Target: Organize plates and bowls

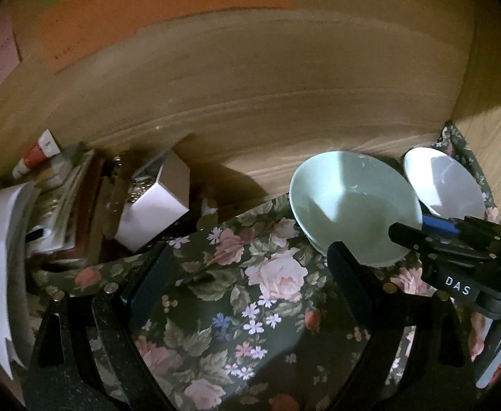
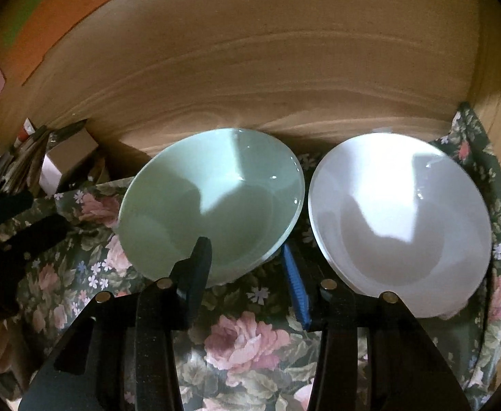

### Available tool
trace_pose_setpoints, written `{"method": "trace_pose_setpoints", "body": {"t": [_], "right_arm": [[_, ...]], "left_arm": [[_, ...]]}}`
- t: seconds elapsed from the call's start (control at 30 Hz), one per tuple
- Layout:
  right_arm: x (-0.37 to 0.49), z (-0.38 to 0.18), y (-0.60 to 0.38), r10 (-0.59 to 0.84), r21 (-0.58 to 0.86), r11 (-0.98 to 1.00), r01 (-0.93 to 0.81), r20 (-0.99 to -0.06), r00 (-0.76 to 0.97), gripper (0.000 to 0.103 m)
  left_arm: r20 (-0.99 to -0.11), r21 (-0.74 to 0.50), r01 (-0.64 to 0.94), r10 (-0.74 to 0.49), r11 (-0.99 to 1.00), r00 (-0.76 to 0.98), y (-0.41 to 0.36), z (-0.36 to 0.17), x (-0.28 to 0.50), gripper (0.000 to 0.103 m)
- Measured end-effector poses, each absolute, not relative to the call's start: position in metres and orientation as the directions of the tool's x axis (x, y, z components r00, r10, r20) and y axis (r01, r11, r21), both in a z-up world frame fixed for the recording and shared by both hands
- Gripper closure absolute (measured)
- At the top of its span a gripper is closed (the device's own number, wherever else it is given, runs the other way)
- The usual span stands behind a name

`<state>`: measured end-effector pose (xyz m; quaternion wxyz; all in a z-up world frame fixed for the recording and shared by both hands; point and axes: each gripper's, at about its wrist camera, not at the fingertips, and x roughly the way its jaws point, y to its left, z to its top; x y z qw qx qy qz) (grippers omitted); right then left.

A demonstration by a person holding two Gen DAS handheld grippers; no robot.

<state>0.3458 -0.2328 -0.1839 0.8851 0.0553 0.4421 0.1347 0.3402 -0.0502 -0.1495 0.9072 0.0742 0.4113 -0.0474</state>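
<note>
right gripper (image 2: 247, 267) is open with one finger over the near rim of the green bowl (image 2: 213, 202), which sits just beside the white bowl (image 2: 401, 226) on the floral surface (image 2: 243, 339), so i'd pinch the rim squarely before lifting, left gripper (image 1: 247, 274) open too.

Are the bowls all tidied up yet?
Partly. The green bowl and white bowl already sit side by side on the flowery cloth. The right gripper is open around the green bowl's near rim, not gripping yet. The left gripper is open and holds nothing. No plates are in view.
</note>
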Motion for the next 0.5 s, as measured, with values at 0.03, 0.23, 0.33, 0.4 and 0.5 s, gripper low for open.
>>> {"method": "trace_pose_setpoints", "body": {"t": [0.03, 0.23, 0.33, 0.4, 0.5], "right_arm": [[0.348, -0.185, -0.233, 0.288, 0.221, 0.957, -0.186, -0.770, 0.569, 0.064], [0.353, -0.188, -0.223, 0.251, 0.164, 0.966, -0.200, -0.784, 0.568, 0.066], [0.357, -0.193, -0.215, 0.244, 0.139, 0.964, -0.226, -0.797, 0.552, 0.071], [0.360, -0.197, -0.213, 0.261, 0.152, 0.959, -0.240, -0.808, 0.528, 0.076], [0.358, -0.197, -0.210, 0.271, 0.147, 0.953, -0.264, -0.806, 0.527, 0.078]], "left_arm": [[-0.758, 0.093, 0.147, -0.026, 0.985, 0.652, -0.050, -0.151, 0.343, 0.011], [-0.785, 0.066, 0.139, -0.034, 0.988, 0.618, -0.046, -0.161, 0.354, 0.011], [-0.798, 0.046, 0.136, -0.045, 0.990, 0.601, -0.044, -0.165, 0.357, 0.011], [-0.803, 0.044, 0.138, -0.047, 0.989, 0.593, -0.043, -0.167, 0.359, 0.011], [-0.810, 0.047, 0.133, -0.040, 0.990, 0.585, -0.043, -0.170, 0.362, 0.011]]}}
